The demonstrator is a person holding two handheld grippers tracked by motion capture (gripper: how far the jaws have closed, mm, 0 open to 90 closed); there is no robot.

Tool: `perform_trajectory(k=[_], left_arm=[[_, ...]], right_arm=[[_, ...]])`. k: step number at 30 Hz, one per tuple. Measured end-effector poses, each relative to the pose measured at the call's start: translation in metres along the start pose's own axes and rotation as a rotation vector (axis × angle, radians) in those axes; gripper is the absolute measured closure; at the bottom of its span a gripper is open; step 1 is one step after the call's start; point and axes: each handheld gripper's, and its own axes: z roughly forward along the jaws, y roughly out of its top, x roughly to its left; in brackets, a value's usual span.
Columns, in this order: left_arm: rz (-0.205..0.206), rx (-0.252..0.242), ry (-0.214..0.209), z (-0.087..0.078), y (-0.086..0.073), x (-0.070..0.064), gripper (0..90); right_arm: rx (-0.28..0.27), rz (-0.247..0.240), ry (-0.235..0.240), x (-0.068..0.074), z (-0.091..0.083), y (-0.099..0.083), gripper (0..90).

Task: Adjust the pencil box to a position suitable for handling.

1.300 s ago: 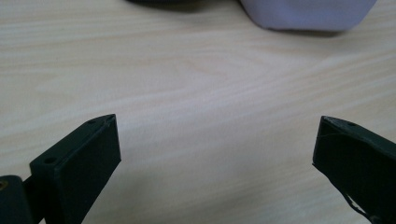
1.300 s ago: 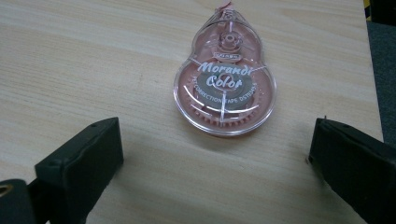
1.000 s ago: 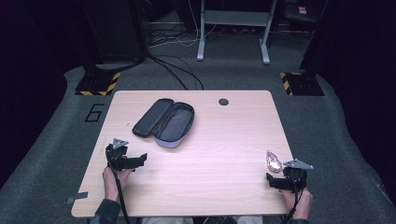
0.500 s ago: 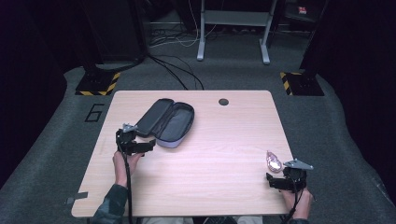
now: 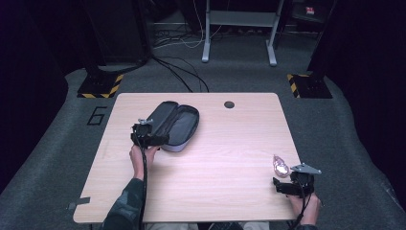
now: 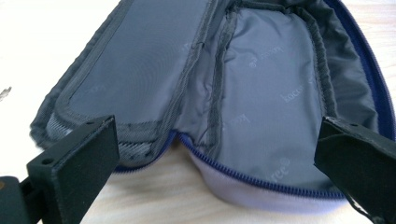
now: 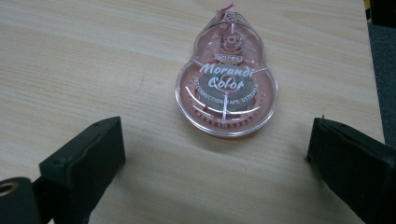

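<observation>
An open zip pencil case (image 5: 173, 125) with grey lining and a blue zip lies on the wooden table (image 5: 230, 139), left of centre. My left gripper (image 5: 149, 139) stands open at the case's near end, its jaws wide on either side of that end (image 6: 219, 154). A pink correction tape dispenser (image 5: 280, 166) lies near the table's right edge. My right gripper (image 5: 286, 187) is open just behind the dispenser (image 7: 226, 81), which lies flat on the wood ahead of the jaws, apart from them.
A round cable hole (image 5: 229, 104) sits near the table's far edge. Desk legs (image 5: 207, 28) and cables (image 5: 177, 76) lie on the grey floor beyond. Yellow-black marked feet (image 5: 101, 86) stand at both far corners.
My left gripper has moved forward and right from the table's left front up to the near end of the case. The right gripper has stayed put.
</observation>
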Motion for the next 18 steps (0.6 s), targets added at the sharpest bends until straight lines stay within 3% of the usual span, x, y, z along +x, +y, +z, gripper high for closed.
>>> perform_trajectory(k=[9,12,13,18], left_arm=[[0.056,0.040,0.034,0.016,-0.003,-0.010,0.0],[0.064,0.047,0.040,0.018,-0.006,-0.012,0.0],[0.091,0.053,0.046,0.019,-0.009,-0.014,0.0],[0.118,0.044,0.046,0.016,-0.013,-0.014,0.0]], right_arm=[[0.002,-0.001,0.002,0.000,0.000,0.000,3.7],[0.002,0.000,0.002,0.000,0.000,0.000,3.7],[0.001,0.000,0.001,0.000,0.000,0.000,3.7],[-0.001,-0.002,0.001,0.000,0.000,0.000,3.8]])
